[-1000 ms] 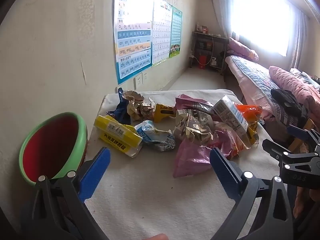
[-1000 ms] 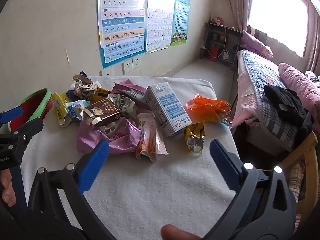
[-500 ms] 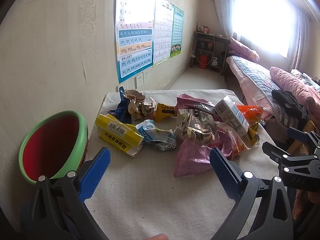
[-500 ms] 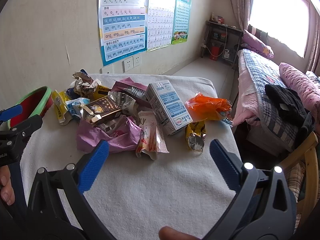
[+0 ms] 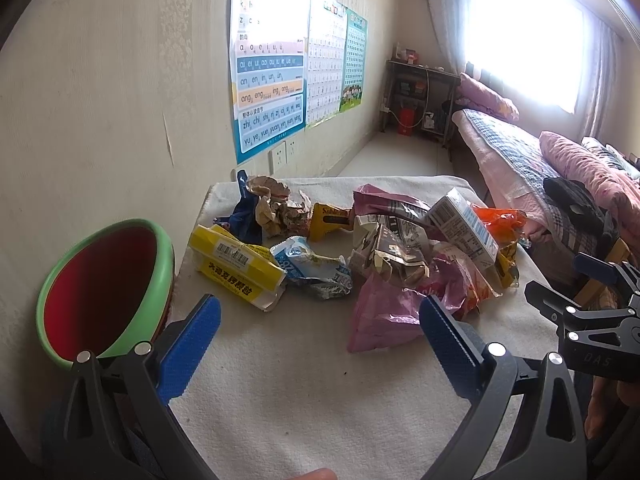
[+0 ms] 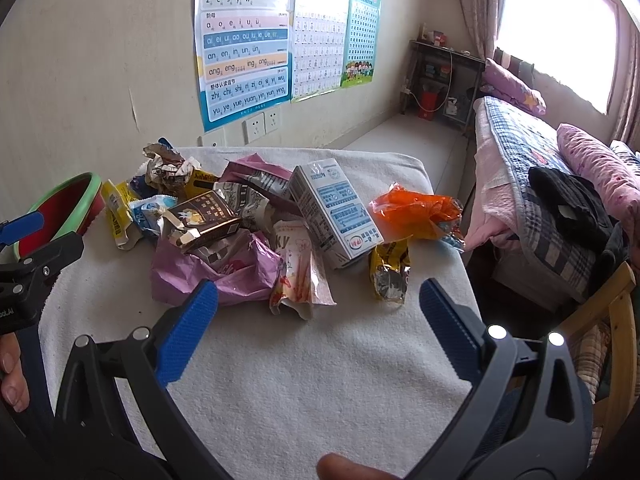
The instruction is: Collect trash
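Lit by daylight from a window (image 5: 524,36) far ahead of the jaws and to their right, blown out to white in both views. Glare washing over the top of the wall poster (image 5: 268,60) ahead-left. Soft, faint shadows on the white table cover (image 6: 320,360) between the jaws. Strong fisheye bending and dark corners at the edges. Sharp, no motion blur.

a cream wall (image 5: 100,92) runs along the left, hung with a row of letter charts (image 6: 244,40) above white wall sockets (image 6: 262,124). daylight pours through a bright window (image 5: 524,44) with pale curtains (image 6: 476,4) at the far end. below it a bed (image 6: 532,184) with a checked cover and pink pillows, and a dark shelf (image 5: 420,100) in the corner on pale floor (image 5: 396,156).
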### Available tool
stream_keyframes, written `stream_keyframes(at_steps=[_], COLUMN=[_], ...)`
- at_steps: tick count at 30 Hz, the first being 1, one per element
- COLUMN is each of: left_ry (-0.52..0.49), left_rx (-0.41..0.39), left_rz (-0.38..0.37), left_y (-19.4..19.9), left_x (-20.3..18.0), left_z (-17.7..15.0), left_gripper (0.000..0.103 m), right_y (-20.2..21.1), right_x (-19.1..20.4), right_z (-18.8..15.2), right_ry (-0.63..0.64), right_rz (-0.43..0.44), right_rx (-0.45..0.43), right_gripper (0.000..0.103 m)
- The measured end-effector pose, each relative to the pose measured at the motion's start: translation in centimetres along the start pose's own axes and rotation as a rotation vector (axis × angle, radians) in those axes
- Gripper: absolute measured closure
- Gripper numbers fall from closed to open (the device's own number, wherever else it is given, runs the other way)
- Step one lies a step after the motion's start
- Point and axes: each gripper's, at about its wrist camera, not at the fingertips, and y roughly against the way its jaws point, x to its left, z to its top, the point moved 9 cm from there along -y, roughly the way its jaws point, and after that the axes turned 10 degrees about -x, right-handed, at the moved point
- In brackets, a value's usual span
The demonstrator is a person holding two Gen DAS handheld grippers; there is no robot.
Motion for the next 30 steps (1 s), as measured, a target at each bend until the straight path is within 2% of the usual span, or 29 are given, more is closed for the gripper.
stream_keyframes(at_steps=[30], left_ry=[0.0], left_rx=[0.001], left_rz=[-0.001], left_y=[-0.22], left_x=[-0.09], left_z=[-0.07], left_gripper=[0.008], right_y=[-0.11], right_x=[0.07], right_z=[-0.03], right_ry=[0.003], right_rz=[-0.001], right_rx=[0.002], right_gripper=[0.004])
